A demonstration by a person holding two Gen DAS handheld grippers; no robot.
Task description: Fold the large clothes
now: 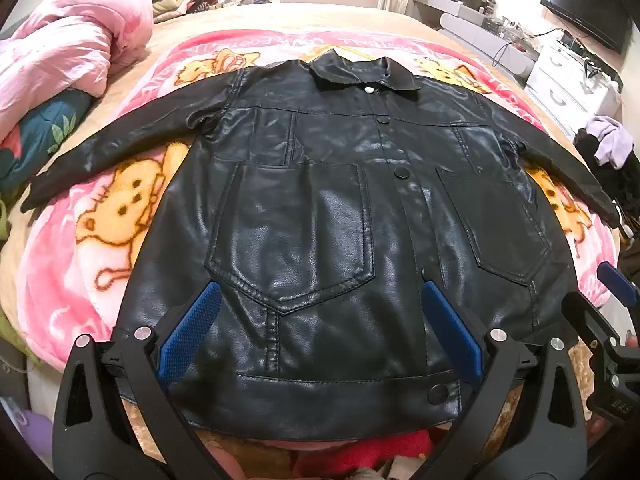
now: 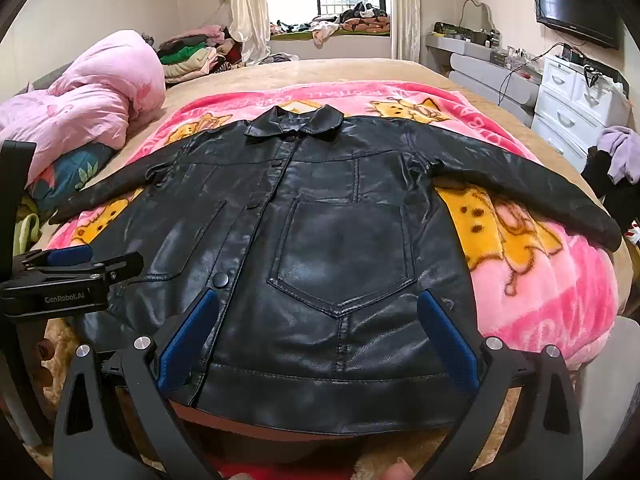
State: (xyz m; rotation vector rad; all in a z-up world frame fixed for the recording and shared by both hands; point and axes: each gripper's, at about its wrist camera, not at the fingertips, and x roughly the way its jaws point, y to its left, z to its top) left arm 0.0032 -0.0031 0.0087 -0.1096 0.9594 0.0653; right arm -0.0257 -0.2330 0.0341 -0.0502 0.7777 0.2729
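Both the left gripper (image 1: 318,312) and right gripper (image 2: 318,320) hover wide apart, tilted down over the jacket (image 1: 340,208).

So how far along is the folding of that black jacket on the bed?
Done: the black jacket lies spread flat, front up and buttoned, on the pink blanket, both sleeves out to the sides. In hand: nothing; the left gripper and right gripper hover open above the hem. Left: every fold, since neither the sleeves nor the body are turned in yet.
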